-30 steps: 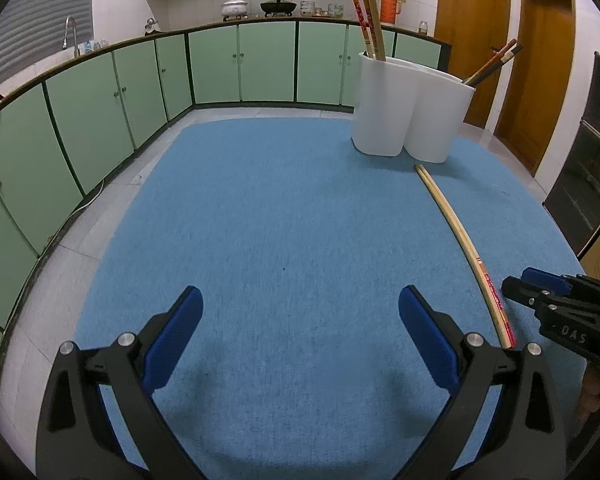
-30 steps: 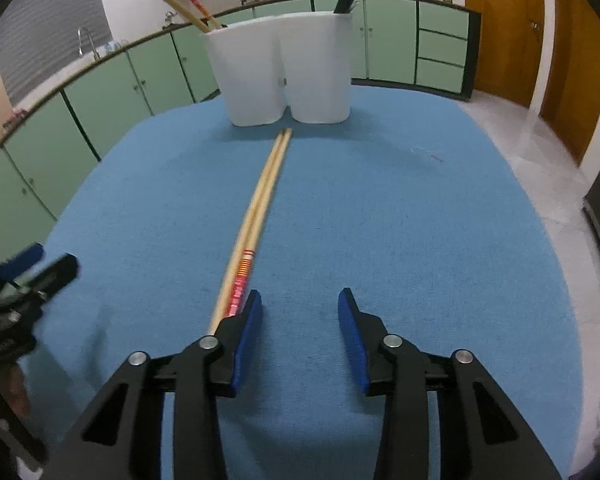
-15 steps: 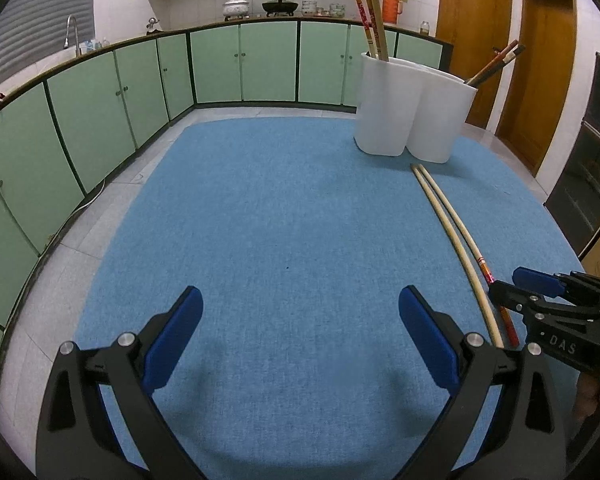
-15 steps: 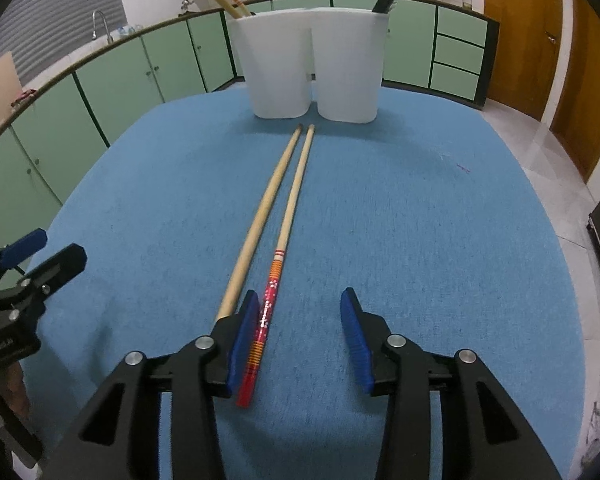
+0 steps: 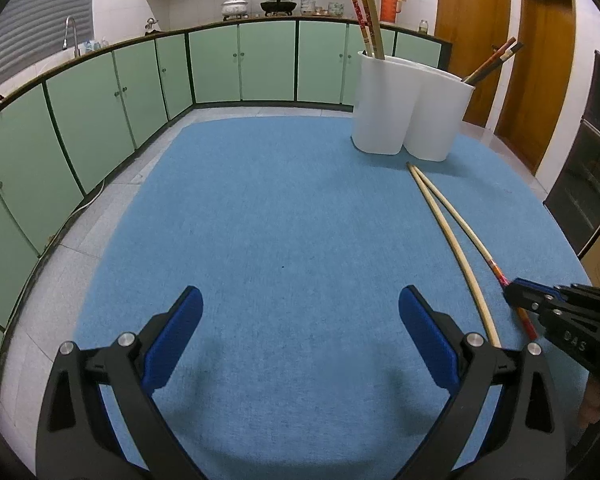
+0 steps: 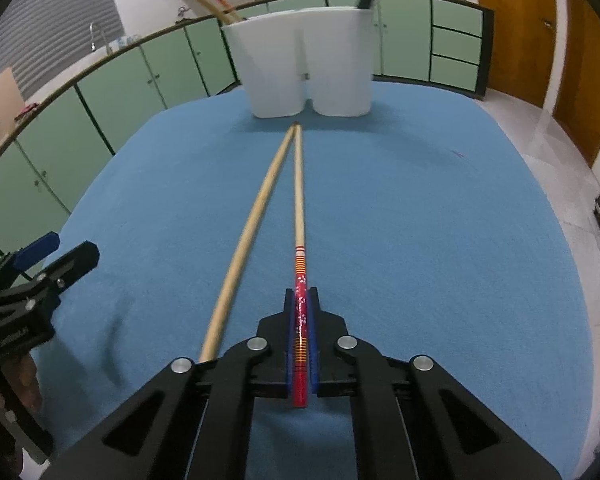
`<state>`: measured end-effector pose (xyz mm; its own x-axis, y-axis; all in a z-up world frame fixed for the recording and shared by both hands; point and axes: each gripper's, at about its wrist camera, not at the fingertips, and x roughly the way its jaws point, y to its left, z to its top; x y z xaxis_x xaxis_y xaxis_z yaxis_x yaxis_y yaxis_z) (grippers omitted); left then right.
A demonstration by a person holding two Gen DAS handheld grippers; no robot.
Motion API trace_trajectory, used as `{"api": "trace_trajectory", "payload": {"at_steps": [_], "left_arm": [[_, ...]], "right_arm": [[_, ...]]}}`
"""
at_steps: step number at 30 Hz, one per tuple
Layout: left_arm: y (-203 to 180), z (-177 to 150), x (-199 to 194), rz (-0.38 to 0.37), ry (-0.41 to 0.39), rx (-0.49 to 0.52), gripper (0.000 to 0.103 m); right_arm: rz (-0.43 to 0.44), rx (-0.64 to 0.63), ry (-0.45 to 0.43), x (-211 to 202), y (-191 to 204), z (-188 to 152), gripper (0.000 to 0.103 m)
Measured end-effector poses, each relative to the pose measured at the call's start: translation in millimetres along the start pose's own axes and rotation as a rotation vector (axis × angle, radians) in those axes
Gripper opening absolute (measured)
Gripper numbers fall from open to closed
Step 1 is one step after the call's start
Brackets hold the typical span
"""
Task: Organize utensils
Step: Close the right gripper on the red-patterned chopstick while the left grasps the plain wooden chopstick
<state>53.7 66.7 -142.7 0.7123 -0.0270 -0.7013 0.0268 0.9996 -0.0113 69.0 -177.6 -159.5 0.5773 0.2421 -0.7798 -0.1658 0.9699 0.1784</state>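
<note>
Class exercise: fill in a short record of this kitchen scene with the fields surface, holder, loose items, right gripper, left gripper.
surface: blue mat
holder: white two-compartment holder at the far end of the mat, chopsticks standing in both compartments
loose items: two chopsticks, tips meeting near the holder; plain chopstick lies free
right gripper: right gripper shut on the red-ended chopstick at its decorated end
left gripper: left gripper open, nothing between its fingers
</note>
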Motion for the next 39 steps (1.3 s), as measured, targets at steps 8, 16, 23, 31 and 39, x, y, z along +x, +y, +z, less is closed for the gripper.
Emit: {"api": "trace_trajectory", "payload": {"at_steps": [8,16,23,31,39], "left_arm": [[-16.7,-3.6,-1.8,-0.03,0.005,0.026,0.095],[-44.7,-4.6,-5.0,-0.104,0.011,0.033,0.095],[-71.9,-14.6,0.8,-0.152,0.036,0.058,0.095],[-97.2,-20.6,11.1,-0.178,0.074,0.097,0.095],[-106.2,-13.6,27.3,-0.168,0.135,0.096,0.054]], "right_arm": [[-0.041,0.126,-0.016,-14.6,-39.8,-11.1,0.005],[-0.008,0.146,-0.051,-1.8,-53.2,6.4,0.006],[0.041,0.165,-0.098,-24.0,-69.3,-5.3,0.018],[0.005,0.209,-0.122,-37.1,-90.5,-14.4,0.033],[-0.007,0.224,-0.117,-36.6,-96.8,-16.3,0.033]]}}
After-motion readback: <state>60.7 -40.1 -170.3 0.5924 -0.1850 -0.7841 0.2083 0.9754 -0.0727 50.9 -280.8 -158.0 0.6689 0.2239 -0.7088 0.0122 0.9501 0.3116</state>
